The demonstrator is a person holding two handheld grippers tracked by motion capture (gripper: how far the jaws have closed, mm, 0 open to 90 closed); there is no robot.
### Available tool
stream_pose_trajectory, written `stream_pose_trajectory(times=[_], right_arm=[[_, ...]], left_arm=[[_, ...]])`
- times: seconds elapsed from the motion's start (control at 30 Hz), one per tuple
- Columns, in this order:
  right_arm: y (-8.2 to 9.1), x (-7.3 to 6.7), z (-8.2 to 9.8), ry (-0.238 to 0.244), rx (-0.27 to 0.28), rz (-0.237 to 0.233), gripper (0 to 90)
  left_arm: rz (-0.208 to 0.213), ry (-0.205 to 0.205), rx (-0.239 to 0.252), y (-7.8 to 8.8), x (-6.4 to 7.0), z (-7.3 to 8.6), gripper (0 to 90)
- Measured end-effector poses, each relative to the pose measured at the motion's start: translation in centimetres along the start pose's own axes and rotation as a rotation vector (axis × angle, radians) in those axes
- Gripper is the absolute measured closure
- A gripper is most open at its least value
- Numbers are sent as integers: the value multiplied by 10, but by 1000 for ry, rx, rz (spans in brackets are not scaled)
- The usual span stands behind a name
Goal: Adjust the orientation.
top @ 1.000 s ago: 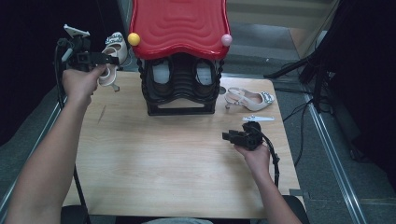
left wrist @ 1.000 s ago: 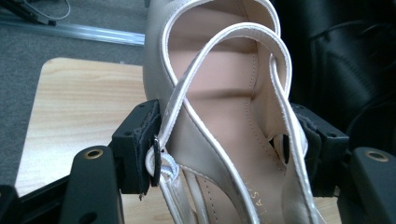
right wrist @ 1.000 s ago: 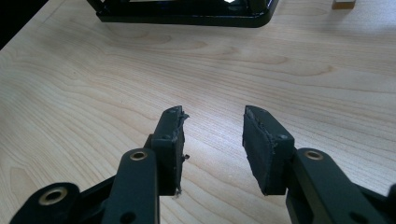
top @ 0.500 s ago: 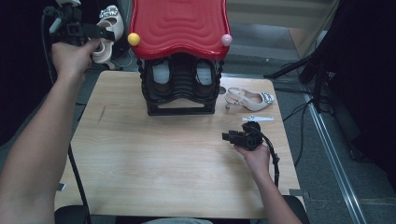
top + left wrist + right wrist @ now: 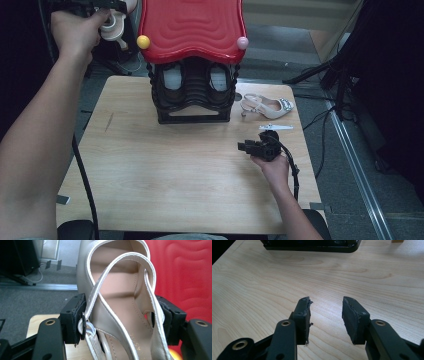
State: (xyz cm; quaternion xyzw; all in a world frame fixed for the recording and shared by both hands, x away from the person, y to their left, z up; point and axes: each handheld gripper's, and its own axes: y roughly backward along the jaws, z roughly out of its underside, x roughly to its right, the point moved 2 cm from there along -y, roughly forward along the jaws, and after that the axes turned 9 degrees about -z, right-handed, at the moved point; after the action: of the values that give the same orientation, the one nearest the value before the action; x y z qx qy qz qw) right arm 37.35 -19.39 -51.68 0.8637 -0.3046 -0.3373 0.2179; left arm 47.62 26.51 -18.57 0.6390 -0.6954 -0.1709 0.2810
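pads (image 5: 76, 320) of my left gripper (image 5: 120, 322) pinch the pale sandal (image 5: 117, 297) across its heel straps, raised beside the red roof (image 5: 192, 25) of the shoe rack (image 5: 195, 95). risk: grip bears on thin straps only; a tilt could let the sandal twist or slip out, or knock the roof edge. right gripper (image 5: 325, 315) rests on the table (image 5: 150, 170), jaws spread, nothing between. second sandal (image 5: 267, 106) lies right of the rack, well clear.

The sandal (image 5: 117, 305) is pearly cream with a tan insole. The rack (image 5: 194, 90) is black under a glossy red, wavy-ribbed roof (image 5: 192, 22) tipped with a yellow ball (image 5: 143, 41) and a pink ball (image 5: 242, 43). The desk (image 5: 165, 170) is pale wood grain.
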Motion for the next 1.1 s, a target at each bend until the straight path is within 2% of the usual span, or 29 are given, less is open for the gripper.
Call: stream_pose_trajectory(times=[0.1,0.17,0.27,0.33,0.5,0.63,0.73,0.8,0.87,1.1], right_arm=[[0,0,0,0,0,-1,592],[1,0,0,-1,-2,-2,592],[1,0,0,-4,2,-3,591],[2,0,0,-4,4,-4,591],[1,-1,1,-6,2,-7,591],[1,-1,1,-3,2,-10,590],[1,-1,1,-6,1,-10,591],[2,-1,1,-5,3,-9,591],[3,-1,1,-2,3,-9,591],[2,0,1,-4,3,-5,590]], left_arm=[[27,-1,18,3,18,-9,332],[21,-15,28,3,29,-14,333],[55,-13,32,0,44,-17,334],[49,-42,15,-5,54,-18,335],[54,-28,32,-17,73,-17,337],[52,-48,26,-24,89,-14,337],[58,-42,35,-28,96,-12,336],[36,-63,42,-31,100,-10,335],[17,-65,38,-34,102,-7,334],[25,-88,35,-39,107,2,282]])
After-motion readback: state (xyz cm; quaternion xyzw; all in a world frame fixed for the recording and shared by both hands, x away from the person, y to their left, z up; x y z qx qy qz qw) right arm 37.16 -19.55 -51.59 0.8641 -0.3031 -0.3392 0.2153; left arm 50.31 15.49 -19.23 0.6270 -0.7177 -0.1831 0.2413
